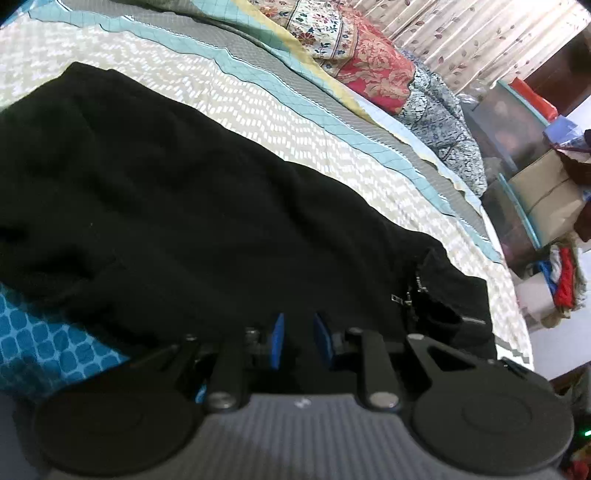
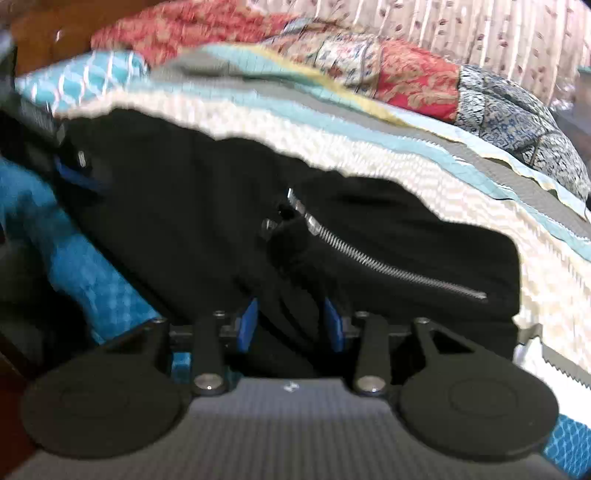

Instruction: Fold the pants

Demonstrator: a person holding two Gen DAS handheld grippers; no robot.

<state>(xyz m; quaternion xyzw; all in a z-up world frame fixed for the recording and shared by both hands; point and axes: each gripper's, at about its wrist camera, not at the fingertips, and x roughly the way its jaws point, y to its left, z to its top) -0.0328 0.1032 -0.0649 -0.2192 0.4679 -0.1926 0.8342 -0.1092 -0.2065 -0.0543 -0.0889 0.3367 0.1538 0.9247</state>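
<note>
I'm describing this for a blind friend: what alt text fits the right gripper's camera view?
Black pants with a silver zipper lie on a patterned bedspread. The right gripper hovers over them, blue fingertips apart.

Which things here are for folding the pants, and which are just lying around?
For the job:
black pants
left gripper
right gripper
bedspread under the pants

Just lying around:
floral quilt
curtain
cardboard box

Matt black cloth pants point(image 2: 207, 206) with a shiny metal zipper point(image 2: 384, 264).
</note>
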